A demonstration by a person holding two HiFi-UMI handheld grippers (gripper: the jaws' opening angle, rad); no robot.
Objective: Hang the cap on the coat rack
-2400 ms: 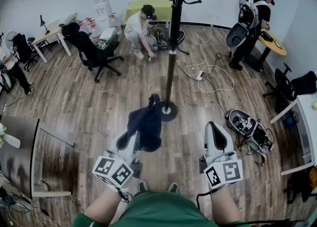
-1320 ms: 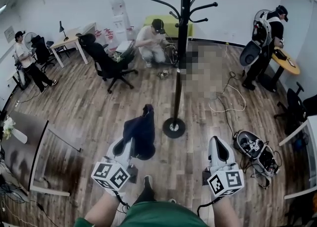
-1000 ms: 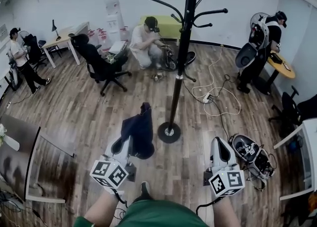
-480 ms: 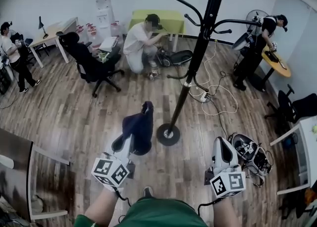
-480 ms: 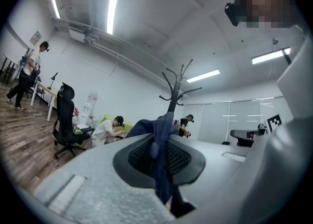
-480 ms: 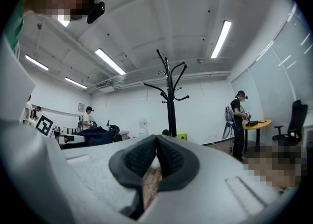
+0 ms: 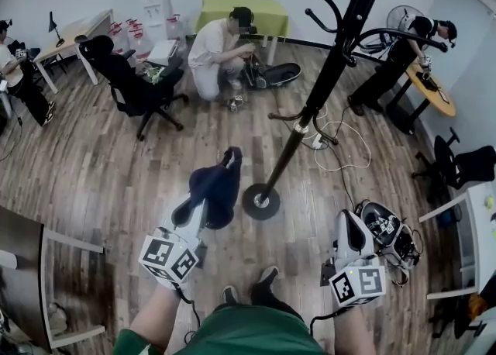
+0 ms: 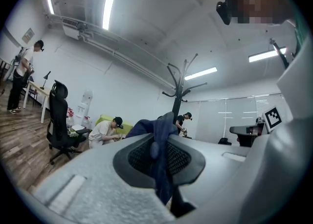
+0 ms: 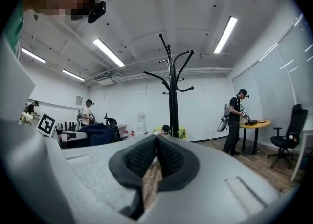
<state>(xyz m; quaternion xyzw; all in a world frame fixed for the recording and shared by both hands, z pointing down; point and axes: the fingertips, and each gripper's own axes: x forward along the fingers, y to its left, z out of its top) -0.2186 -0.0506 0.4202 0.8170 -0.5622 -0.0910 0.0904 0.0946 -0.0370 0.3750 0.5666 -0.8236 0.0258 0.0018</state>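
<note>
Wood floor (image 7: pixel 93 167), open office. Left hand-held gripper (image 7: pixel 198 210) clamped on dark blue cap (image 7: pixel 217 184), near coat rack (image 7: pixel 325 90), not hung. Right hand-held gripper (image 7: pixel 349 225) pinched closed, empty.

No text can be read; the wall sign (image 8: pixel 28 35) looks too blurred.
</note>
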